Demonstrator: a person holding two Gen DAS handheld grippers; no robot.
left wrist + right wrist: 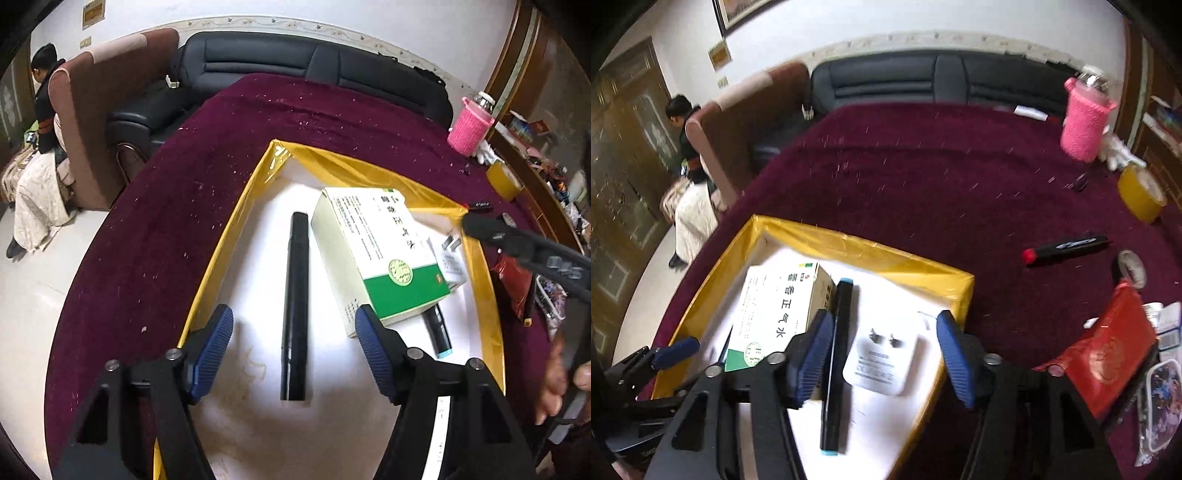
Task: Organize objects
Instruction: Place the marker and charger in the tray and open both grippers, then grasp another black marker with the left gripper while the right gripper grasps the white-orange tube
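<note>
The left gripper (294,345) hangs over the white floor of a yellow-walled tray (236,236) with its blue-padded jaws spread wide and nothing between the pads. A black marker (294,302) lies flat on the tray floor in the gap between them, untouched by either pad. Just beside it, a green-and-white medicine box (376,254) rests tilted, its lower edge lying over a second black marker with a light-blue end (437,332).

The right gripper (884,354) is likewise wide open and empty-handed, poised over the tray's near corner (964,291). A white plug adapter (881,363) lies prongs-up on the tray floor between its jaws, clear of both pads. The light-blue-tipped marker (836,365) runs alongside the left pad; whether they touch cannot be told.

Outside the tray, on the maroon tablecloth (923,177), lie a black marker with a red cap (1065,245), a roll of yellow tape (1141,195) and a red packet (1112,354).
</note>
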